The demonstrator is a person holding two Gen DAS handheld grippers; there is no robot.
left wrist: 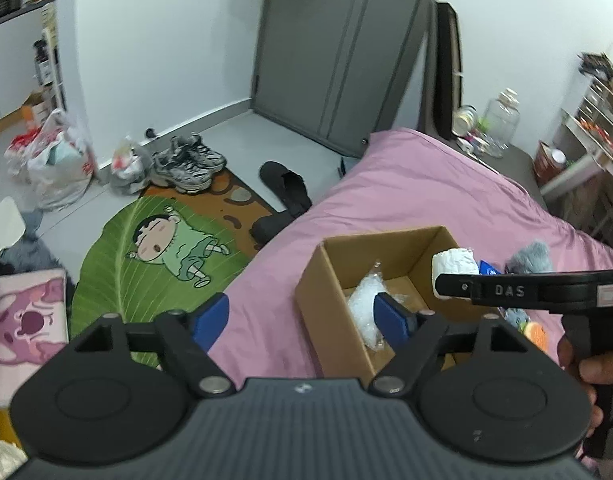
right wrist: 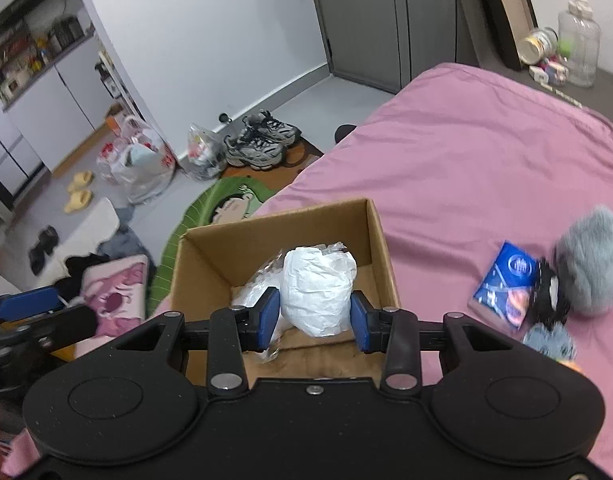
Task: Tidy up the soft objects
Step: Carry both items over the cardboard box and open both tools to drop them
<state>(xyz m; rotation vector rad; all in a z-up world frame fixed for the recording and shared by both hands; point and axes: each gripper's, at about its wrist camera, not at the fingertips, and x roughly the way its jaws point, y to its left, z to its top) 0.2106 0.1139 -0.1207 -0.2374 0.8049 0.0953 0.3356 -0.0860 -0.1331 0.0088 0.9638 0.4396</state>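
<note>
White soft bundle (right wrist: 317,290): it sits between the jaws of your right gripper (right wrist: 315,316), above the open cardboard box (right wrist: 380,232). The blue pads (right wrist: 269,312) flank its lower half; from the right wrist view you cannot tell for certain whether both pads press it or merely stand just beside it, but with nothing seen under the bundle, a hold is the likely reading. In the left wrist view the same bundle (left wrist: 454,266) projects past the tip of that gripper, over the box rim.

Handling judgement: the creased, papery skin suggests a light, compressible item. It will deform under pressure, not resist it, so grip at the thickest mid-section, where the pads have the most bulk to bite. The skin looks smooth; expect some slip if you hold only an edge.

Below the jaws, a clear plastic packet (left wrist: 364,308) already lies on the box floor. It appears equally yielding.

Your left gripper (left wrist: 300,318) stands with jaws spread wide, holding nothing, near the box's left wall.

To the right of the right jaws, a grey fluffy item (right wrist: 590,266) and a blue packet (right wrist: 504,280) lie on the pink bed (right wrist: 466,152).
</note>
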